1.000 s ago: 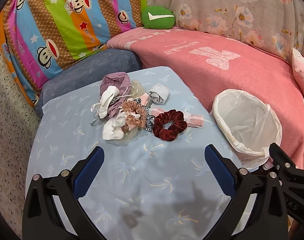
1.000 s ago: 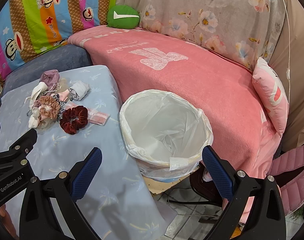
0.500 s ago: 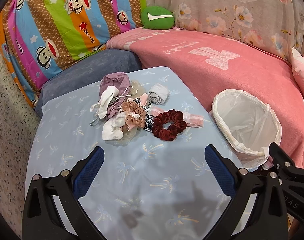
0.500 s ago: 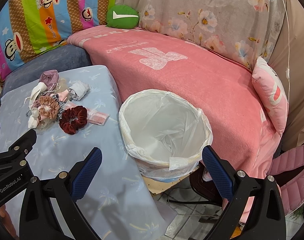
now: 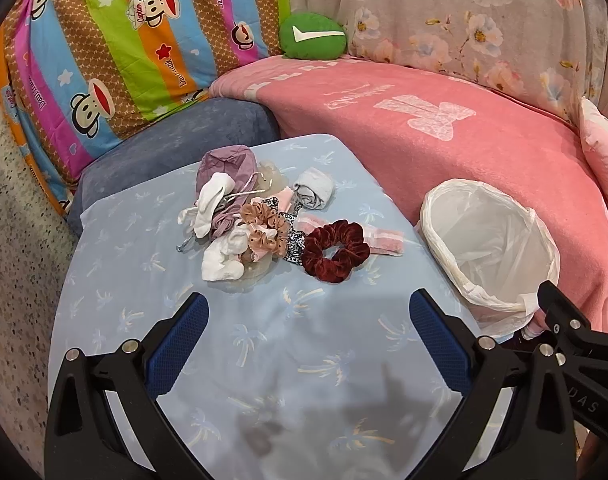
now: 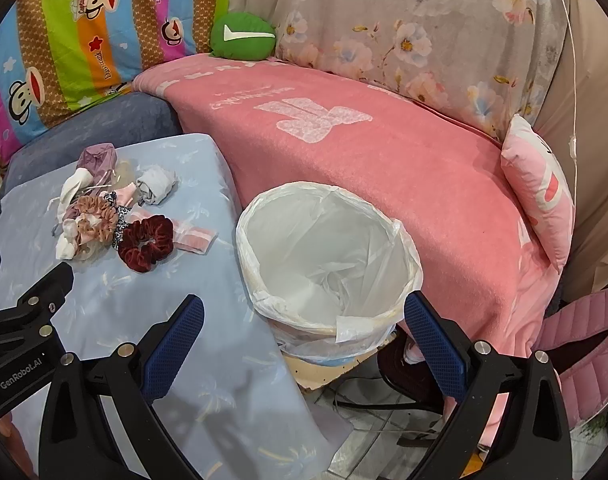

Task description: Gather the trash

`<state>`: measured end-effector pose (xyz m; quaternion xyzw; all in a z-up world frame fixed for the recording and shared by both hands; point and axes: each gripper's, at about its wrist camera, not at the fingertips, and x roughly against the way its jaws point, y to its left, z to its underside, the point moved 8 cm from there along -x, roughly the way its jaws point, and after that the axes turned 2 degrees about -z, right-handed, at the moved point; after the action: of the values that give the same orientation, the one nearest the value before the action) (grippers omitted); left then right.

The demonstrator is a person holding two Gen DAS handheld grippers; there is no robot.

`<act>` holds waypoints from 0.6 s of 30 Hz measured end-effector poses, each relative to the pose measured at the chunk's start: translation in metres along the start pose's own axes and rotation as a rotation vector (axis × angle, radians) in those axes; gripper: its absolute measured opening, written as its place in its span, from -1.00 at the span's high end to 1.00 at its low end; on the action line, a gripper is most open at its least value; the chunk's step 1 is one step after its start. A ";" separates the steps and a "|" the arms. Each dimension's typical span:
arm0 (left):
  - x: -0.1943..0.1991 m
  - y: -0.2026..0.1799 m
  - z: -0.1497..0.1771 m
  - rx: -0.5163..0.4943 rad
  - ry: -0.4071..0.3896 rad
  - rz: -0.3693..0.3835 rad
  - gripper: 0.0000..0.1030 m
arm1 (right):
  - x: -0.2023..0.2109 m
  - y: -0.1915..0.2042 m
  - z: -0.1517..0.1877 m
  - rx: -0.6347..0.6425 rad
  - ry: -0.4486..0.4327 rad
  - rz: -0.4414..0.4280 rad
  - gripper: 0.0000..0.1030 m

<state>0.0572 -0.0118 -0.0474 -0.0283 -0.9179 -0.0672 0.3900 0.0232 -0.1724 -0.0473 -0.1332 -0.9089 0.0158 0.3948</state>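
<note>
A pile of small items lies on the light blue table (image 5: 264, 344): a dark red scrunchie (image 5: 335, 250), a tan scrunchie (image 5: 263, 227), white socks (image 5: 220, 256), a mauve cloth (image 5: 224, 168), a grey rolled cloth (image 5: 314, 190) and a pink strip (image 5: 384, 240). A bin with a white liner (image 5: 492, 252) stands right of the table; it also shows in the right wrist view (image 6: 328, 256). My left gripper (image 5: 304, 340) is open and empty, above the table short of the pile. My right gripper (image 6: 304, 344) is open and empty, above the bin's near rim.
A pink blanket (image 6: 384, 148) covers the sofa behind the bin. A green cushion (image 5: 313, 36) and a striped monkey-print cushion (image 5: 124, 40) lie at the back. A pink pillow (image 6: 540, 188) sits at the right. Tiled floor (image 6: 364, 440) shows below the bin.
</note>
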 end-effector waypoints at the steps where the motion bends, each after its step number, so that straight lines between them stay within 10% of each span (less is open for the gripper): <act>1: 0.000 0.000 0.000 0.000 0.000 0.002 -0.87 | 0.002 0.001 0.001 0.000 -0.002 0.002 -0.88; 18: -0.027 0.024 0.005 0.054 0.044 0.052 -0.87 | -0.013 0.021 -0.001 0.012 0.013 -0.023 -0.88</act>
<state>0.0749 0.0126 -0.0674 -0.0402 -0.9095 -0.0331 0.4124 0.0378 -0.1552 -0.0587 -0.1204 -0.9077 0.0158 0.4016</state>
